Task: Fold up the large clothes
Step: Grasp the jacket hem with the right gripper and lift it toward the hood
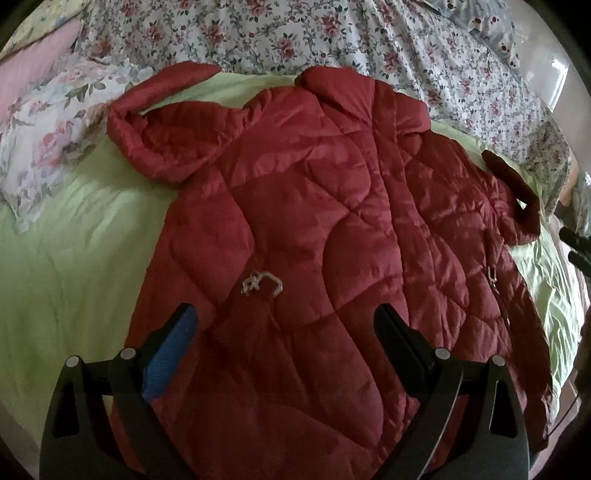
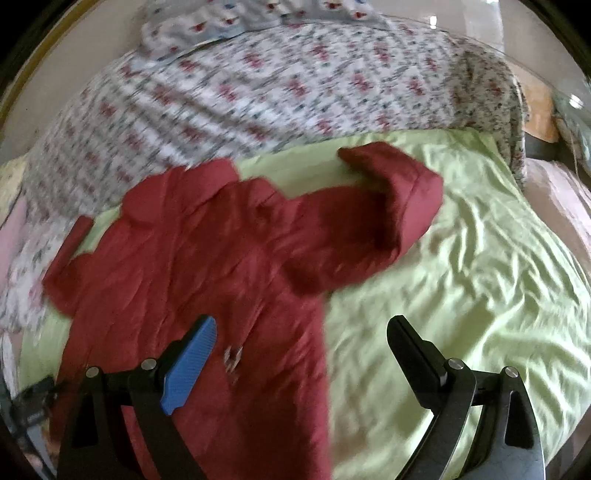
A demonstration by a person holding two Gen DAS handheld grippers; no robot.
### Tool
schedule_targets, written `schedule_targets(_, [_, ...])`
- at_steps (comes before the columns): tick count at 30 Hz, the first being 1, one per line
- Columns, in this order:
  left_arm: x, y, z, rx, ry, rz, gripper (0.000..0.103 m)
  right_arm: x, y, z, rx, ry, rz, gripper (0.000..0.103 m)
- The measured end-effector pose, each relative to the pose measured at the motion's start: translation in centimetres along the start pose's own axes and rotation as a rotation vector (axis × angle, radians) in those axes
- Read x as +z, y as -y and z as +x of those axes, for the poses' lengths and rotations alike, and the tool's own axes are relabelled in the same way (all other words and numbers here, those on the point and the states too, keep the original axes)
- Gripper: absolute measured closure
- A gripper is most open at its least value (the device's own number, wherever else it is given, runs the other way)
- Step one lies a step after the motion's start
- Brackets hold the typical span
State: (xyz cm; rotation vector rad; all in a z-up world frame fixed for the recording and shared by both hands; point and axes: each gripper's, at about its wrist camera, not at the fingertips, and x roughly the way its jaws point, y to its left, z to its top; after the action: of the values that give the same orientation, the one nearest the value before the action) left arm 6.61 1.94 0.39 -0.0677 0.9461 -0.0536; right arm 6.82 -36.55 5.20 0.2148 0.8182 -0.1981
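1. left gripper (image 1: 284, 325) is hovering over the lower body of the jacket (image 1: 314, 206), jaws spread wide, grasping nothing.
2. jacket is lying spread flat, front up, on the green sheet (image 1: 74, 236) of the bed, collar toward the flowered quilt (image 1: 280, 33); left sleeve (image 1: 147, 122) is bending up near the pillow (image 1: 48, 140).
3. a metal zip pull (image 1: 262, 286) is sitting on the front just ahead of the left jaws.
4. right gripper (image 2: 303, 339) is hanging over the jacket's right edge and the sheet, jaws released, empty; this view is blurring.
5. right sleeve (image 2: 369, 221) is sticking out sideways on the sheet, cuff curling back.
6. judging handling: padded, soft, bulky, light for its size, shell looking slick, so pinching a thick seam, cuff or hem edge seems best, sleeves first.
7. containers: none showing, nothing to report inside.
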Motion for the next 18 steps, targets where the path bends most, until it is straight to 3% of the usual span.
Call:
schedule_targets(4, [1.0, -0.1, 0.4, 0.002, 0.015, 0.009, 0.006, 2.5, 1.9, 2.3, -0.047, 0.024, 0.005, 0.009])
schedule_targets(6, [1.7, 0.3, 1.3, 0.024, -0.022, 0.044, 0.006, 3.6, 2.6, 3.4, -0.064, 0.039, -0.004, 0.010])
schedule_targets(10, [2.7, 0.7, 2.2, 0.079, -0.019, 0.084, 0.005, 6.8, 3.6, 6.6, -0.149, 0.062, -0.047, 0.010])
schedule_targets(12, [3.2, 0.8, 2.9, 0.113, -0.038, 0.088, 0.004, 8.3, 4.1, 8.4, -0.192, 0.057, -0.070, 0.010])
schedule_targets(18, [4.0, 0.4, 4.3, 0.101, -0.048, 0.067, 0.004, 11.6, 5.5, 14.8, -0.304, -0.014, -0.100, 0.018])
